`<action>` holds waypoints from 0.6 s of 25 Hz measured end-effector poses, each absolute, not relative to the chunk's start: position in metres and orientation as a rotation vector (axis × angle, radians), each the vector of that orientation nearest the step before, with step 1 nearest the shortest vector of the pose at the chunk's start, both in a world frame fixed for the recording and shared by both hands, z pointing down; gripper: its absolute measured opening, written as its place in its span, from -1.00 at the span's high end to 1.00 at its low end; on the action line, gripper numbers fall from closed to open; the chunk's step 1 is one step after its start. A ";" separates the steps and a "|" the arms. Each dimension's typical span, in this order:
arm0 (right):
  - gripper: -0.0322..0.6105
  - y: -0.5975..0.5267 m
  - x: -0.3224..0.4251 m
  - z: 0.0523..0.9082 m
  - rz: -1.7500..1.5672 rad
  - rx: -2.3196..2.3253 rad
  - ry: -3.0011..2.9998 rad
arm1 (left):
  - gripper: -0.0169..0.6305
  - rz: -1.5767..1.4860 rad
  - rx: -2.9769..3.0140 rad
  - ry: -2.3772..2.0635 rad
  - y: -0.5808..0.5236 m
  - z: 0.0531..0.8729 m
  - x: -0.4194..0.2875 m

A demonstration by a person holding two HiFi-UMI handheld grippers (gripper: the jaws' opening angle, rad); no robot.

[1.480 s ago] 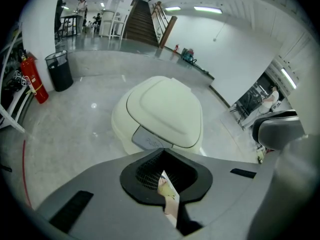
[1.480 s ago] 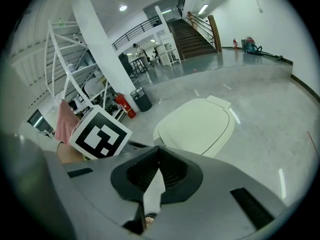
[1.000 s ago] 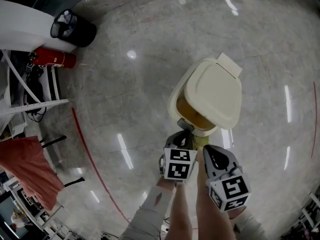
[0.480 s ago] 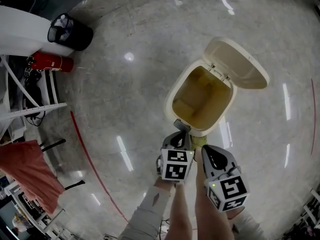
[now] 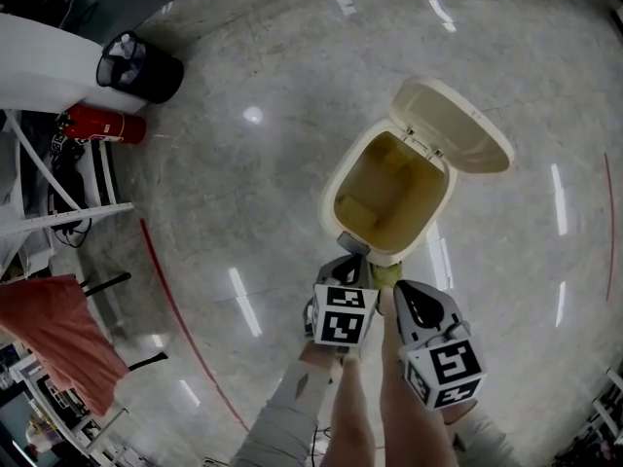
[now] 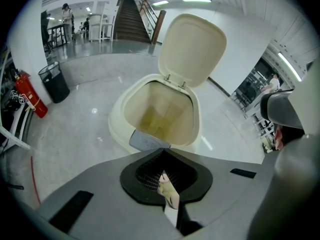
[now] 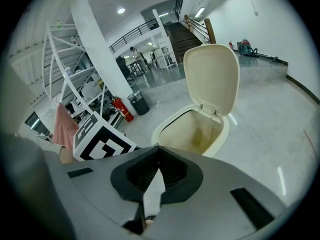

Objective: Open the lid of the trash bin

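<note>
The trash bin [image 5: 332, 195] stands on the pale polished floor [image 5: 243, 193], just ahead of both grippers and roughly mid-frame in the head view. Its lid [image 5: 458, 129] is already up: it stands tilted back on the 2 hinges at the far rim, well clear of the mouth, and we look straight down into a yellowish interior where we see nothing lying. At the near rim sits a grey push tab [image 5: 352, 243].

The left gripper [image 5: 351, 257] hovers at that tab. In the left gripper view the tab [image 6: 147, 141] lies just beyond the jaw tips, but we cannot tell whether they touch it. Its jaws are pressed together with only a thin seam between them, and they hold nothing. The right gripper [image 5: 403, 296] sits just beside the left one and a little further back from the bin. Its jaws are likewise together and empty, pointing toward the open mouth.

We judge the task as good as done, since the lid is fully raised and rests open without either gripper on it. What may remain is drawing the grippers away.

Further out, a black waste basket [image 5: 141, 61] and a red fire extinguisher [image 5: 102, 125] sit well apart from the bin, at the far left.
</note>
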State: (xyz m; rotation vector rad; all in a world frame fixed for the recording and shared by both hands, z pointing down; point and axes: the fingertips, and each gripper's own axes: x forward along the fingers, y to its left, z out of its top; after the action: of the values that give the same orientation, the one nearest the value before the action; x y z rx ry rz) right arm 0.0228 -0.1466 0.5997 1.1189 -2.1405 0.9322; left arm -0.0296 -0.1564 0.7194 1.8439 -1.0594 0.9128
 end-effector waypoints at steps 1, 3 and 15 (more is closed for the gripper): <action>0.89 -0.147 0.023 0.599 0.930 1.120 -2.142 | 0.93 0.915 1.846 -1.056 -0.156 0.717 -0.029; 0.89 -0.147 0.024 0.596 0.925 1.123 -2.144 | 0.93 0.918 1.857 -1.056 -0.155 0.711 -0.027; 0.89 -0.140 0.034 0.574 0.891 1.117 -2.148 | 0.93 0.801 1.892 -1.099 -0.141 0.635 -0.022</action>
State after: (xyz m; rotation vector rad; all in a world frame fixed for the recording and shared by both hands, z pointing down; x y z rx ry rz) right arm 0.0344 -0.1405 0.5744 1.1166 -2.1481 0.8906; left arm -0.0218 -0.1414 0.6353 1.8924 -1.0994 0.8007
